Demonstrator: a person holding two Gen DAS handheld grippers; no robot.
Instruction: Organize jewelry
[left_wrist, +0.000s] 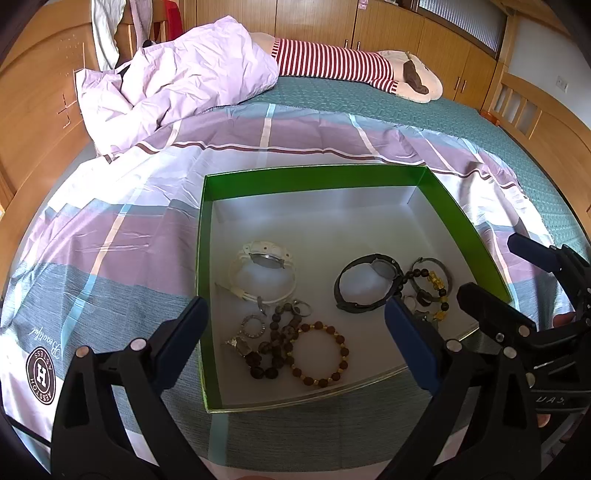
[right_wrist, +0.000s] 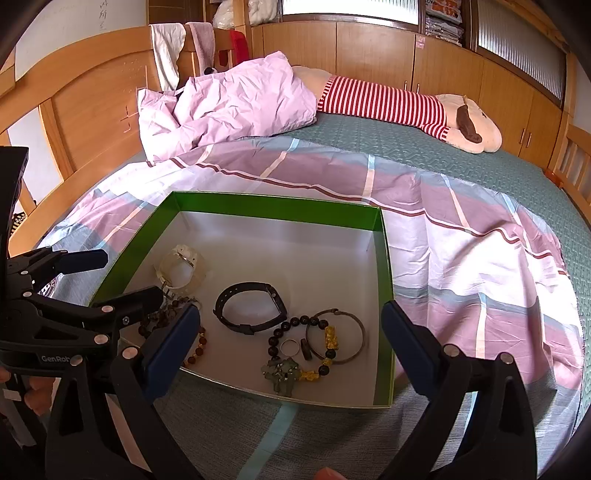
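- As I judge it, most of the gathering is done; every piece I can see already lies inside the green box (left_wrist: 314, 177), none on the bedspread (left_wrist: 110, 236) around it; what is left, I think, is separating the tangled pieces.
- My left gripper (left_wrist: 295, 332) hangs over the box's near edge, its fingers spread wide and holding nothing; my right gripper (right_wrist: 291, 339) hovers likewise over the near right part, wide apart and empty.
- Ahead of my left gripper, toward its left finger, stands the white watch (left_wrist: 264, 271); just short of it lies a knot of dark beads (left_wrist: 275, 347) with small rings, touching the brown-and-gold bracelet (left_wrist: 319, 354).
- Ahead of my right gripper lies the black watch (right_wrist: 251, 306); nearer me, between its fingers, the metal bangle (right_wrist: 338, 338) overlaps a black bead bracelet with gold charms (right_wrist: 325, 343); a silver ring (right_wrist: 289, 347) and a pale green pendant (right_wrist: 284, 373) sit just beside these.
- The far half of the box is bare.
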